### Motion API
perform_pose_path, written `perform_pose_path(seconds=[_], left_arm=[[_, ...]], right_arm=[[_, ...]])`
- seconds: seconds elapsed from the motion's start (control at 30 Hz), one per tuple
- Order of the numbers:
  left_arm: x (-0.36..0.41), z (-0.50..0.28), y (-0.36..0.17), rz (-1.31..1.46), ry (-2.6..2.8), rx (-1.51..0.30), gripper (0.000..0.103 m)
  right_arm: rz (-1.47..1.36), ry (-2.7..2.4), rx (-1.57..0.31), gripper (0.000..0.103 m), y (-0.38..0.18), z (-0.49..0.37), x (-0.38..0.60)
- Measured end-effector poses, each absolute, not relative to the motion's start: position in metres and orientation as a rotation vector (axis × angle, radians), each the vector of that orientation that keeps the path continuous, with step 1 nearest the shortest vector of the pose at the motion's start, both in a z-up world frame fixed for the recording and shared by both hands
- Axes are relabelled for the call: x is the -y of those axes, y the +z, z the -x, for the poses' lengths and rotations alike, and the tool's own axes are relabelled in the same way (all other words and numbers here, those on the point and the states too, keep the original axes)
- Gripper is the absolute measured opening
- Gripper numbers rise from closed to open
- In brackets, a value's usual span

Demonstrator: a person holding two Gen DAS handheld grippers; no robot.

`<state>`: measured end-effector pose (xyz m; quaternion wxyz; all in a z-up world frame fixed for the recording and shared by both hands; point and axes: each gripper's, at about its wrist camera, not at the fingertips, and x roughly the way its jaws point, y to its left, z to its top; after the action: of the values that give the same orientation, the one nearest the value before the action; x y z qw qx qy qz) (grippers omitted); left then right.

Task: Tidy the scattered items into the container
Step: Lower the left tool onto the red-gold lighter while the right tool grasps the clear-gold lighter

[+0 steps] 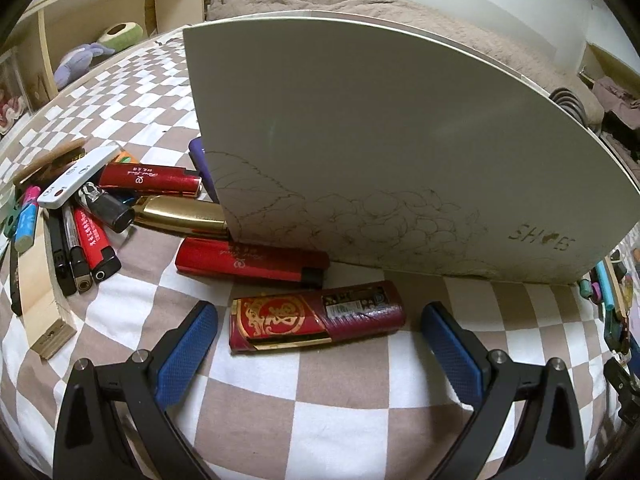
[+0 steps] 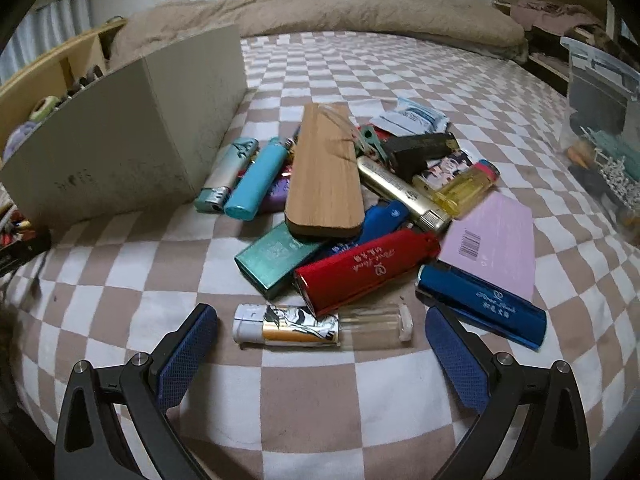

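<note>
Both grippers hang low over the checked bed with fingers spread wide and empty: the left gripper (image 1: 320, 340) frames a dark red lighter (image 1: 316, 318) lying crosswise just before the white box (image 1: 380, 140), and the right gripper (image 2: 320, 338) frames a clear lighter with a printed sleeve (image 2: 320, 326) at the near edge of the pile. Each lighter lies across the gap, so I judge it best to turn the wrist and pinch the narrow sides. The red lighter (image 2: 366, 266) touches the clear one, so lift straight up.
</note>
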<state>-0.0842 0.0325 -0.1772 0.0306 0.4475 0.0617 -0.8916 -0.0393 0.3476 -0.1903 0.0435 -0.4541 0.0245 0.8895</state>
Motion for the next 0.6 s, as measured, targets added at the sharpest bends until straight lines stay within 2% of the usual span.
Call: perform_pose_path(seconds=[0.17,0.23,0.33,0.5,0.6], left_arm=[[-0.029,0.083,-0.175,-1.369,-2.748,-0.212,0.102],[-0.028,0.082,-0.175,-1.36,-2.742,-0.209,0.098],[-0.027,0.081,-0.175,-1.348,-2.736,-0.214,0.098],[-0.023,0.083,-0.173,-1.35,-2.735,-0.255,0.098],[-0.021,0.081,-0.172,-1.34,-2.735,-0.249,0.092]], right_arm=[[1.4,2.695,-0.041,0.102,-0.193,0.04,-0.345],[1.396,2.697,-0.042,0.097,-0.193,0.038,-0.343],[1.381,2.719,-0.03,0.081,-0.192,0.035,-0.337],[1.363,2.764,0.01,0.08,-0.19,0.033,-0.325],[1.376,2.798,0.04,0.08,-0.19,0.031,-0.312]])
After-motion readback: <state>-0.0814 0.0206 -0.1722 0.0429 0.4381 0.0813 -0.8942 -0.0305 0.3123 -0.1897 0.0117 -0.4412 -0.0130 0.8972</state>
